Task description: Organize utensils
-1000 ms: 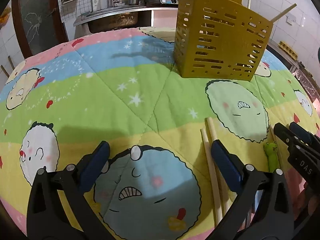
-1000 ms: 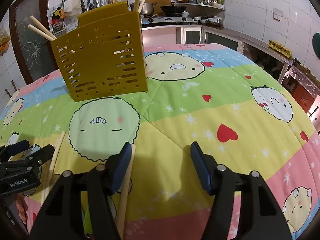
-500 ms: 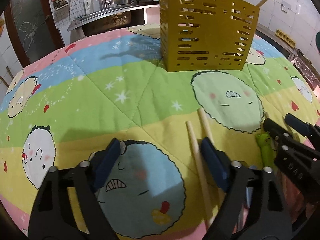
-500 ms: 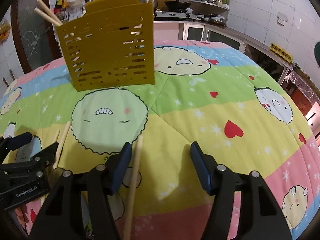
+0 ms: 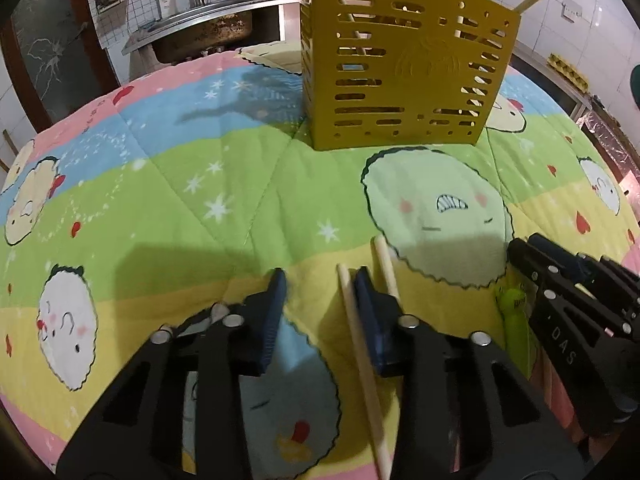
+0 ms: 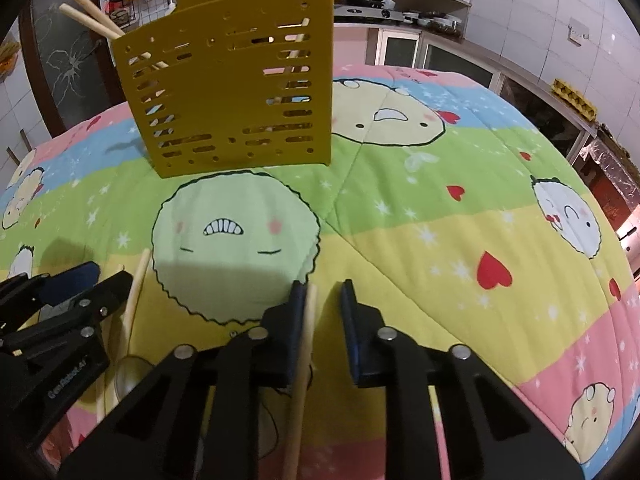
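A cartoon-print quilt covered the table. A yellow slotted utensil holder stood upright at its far side, with chopsticks already leaning inside. The left gripper had its jaws closing; 1 chopstick lay between them against the right-hand pad, not yet clamped, and a 2nd chopstick lay just outside. The right gripper was also closing, a chopstick against its left-hand pad with a gap remaining. A green-handled utensil lay between the 2 grippers.
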